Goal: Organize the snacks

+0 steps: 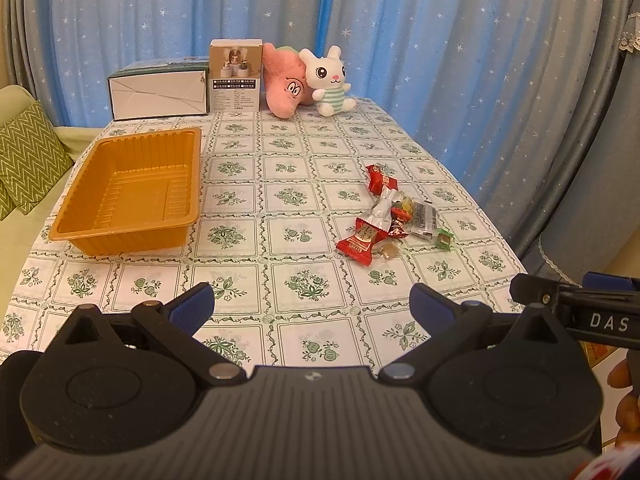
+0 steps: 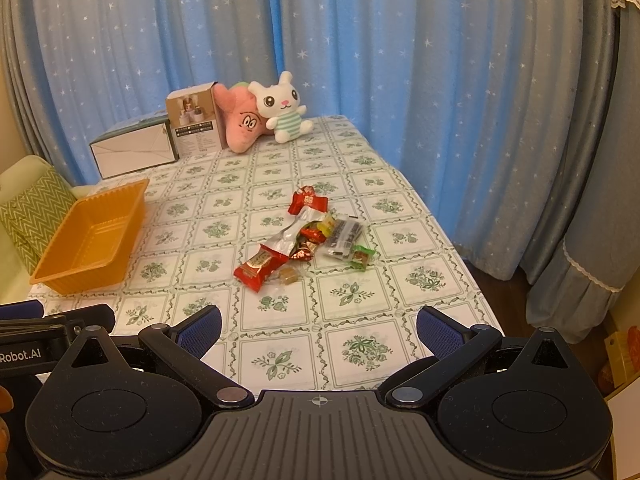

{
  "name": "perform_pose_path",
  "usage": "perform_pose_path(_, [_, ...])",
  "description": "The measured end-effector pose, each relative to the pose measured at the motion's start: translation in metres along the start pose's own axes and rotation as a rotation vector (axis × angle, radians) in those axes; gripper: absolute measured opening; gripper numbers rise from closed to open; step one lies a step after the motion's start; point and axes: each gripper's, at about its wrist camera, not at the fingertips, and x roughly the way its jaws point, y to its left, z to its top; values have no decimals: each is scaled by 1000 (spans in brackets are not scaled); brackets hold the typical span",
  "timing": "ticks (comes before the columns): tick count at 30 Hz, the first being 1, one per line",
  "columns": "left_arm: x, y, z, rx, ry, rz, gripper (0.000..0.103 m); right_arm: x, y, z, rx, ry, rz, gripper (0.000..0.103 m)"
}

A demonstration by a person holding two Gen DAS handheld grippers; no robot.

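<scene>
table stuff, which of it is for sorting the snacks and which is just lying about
For the job:
- pile of wrapped snacks
- orange tray, nothing in it yet
- left gripper and right gripper, both open

Just lying about:
- white bunny plush
- pink plush
- small product box
- flat white box

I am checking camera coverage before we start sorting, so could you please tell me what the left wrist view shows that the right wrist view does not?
Only the left wrist view shows the left gripper open, with the right gripper's body at its right edge marked "DAS" and fingers of a hand beneath it.

Only the right wrist view shows the right gripper open and the dark floor beside the table.

Both show the empty orange tray, the pile of wrapped candies, the white rabbit plush, the pink plush, two boxes and the starred curtain.
</scene>
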Motion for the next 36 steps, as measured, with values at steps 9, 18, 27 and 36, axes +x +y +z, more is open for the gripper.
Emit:
perform_pose_path(9, [0, -1, 0, 1, 1, -1, 103, 0, -1, 0, 1, 0, -1, 103])
perform_pose_path(18, [1, -1, 0, 1, 1, 1, 103, 1, -1, 0, 1, 0, 1, 103])
perform_pose_path(27, [0, -1, 0, 1, 1, 0, 103, 1, -1, 0, 2, 0, 1, 103])
perform_pose_path(36, [1, -1, 0, 1, 2, 0, 103, 2, -2, -1, 3, 3, 1, 103])
